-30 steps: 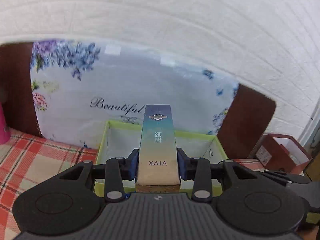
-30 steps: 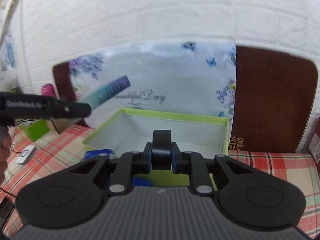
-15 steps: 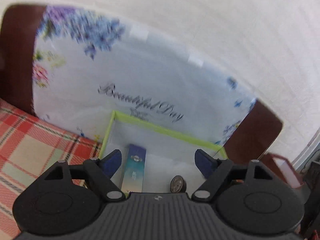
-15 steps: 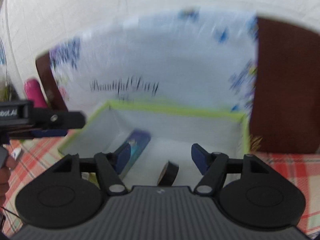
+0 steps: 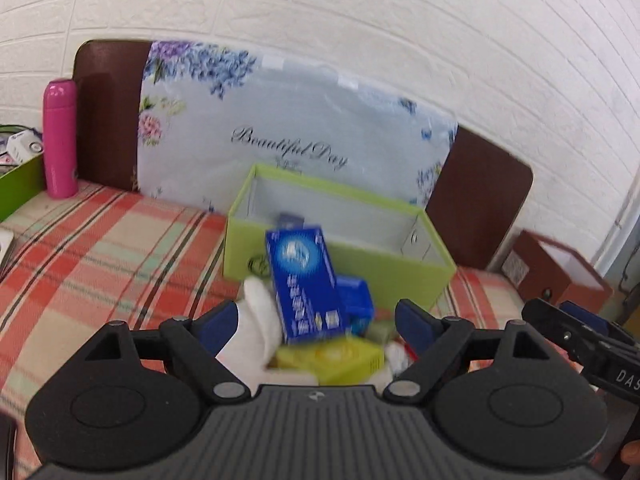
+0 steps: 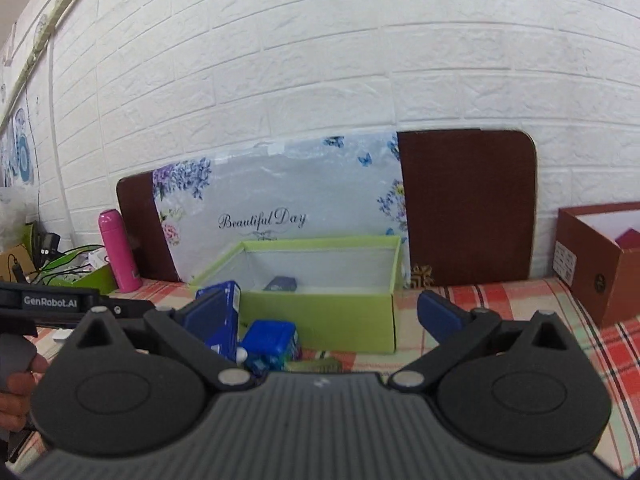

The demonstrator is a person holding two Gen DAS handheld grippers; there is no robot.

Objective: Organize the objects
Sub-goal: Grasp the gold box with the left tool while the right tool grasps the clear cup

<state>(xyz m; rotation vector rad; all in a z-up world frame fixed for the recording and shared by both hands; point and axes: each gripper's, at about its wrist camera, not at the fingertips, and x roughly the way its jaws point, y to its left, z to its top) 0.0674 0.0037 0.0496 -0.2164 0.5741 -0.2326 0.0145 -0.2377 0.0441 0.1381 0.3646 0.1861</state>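
Observation:
The lime green box (image 5: 340, 256) stands open on the plaid cloth. A slim dark blue box (image 6: 282, 283) lies inside it. In front of it is a pile: a tall blue carton (image 5: 302, 284) leaning upright, a small blue box (image 5: 354, 300), a yellow box (image 5: 340, 356) and a white object (image 5: 260, 328). My left gripper (image 5: 316, 320) is back from the pile, its jaws opening, with nothing pressed between the pads. My right gripper (image 6: 324, 312) is also back from the green box (image 6: 320, 308), jaws opening wide and empty. The tall blue carton (image 6: 220, 316) sits behind its left finger.
A floral "Beautiful Day" board (image 5: 296, 140) and a brown panel lean on the white brick wall. A pink bottle (image 5: 60, 140) and a green tray (image 5: 20, 188) stand at the left. A brown carton (image 6: 600, 264) stands at the right. A hand (image 6: 16, 380) holds the left gripper.
Both grippers opened. The slim box and the black roll dropped into the green box. Both grippers then pulled back, which brought the pile into view.

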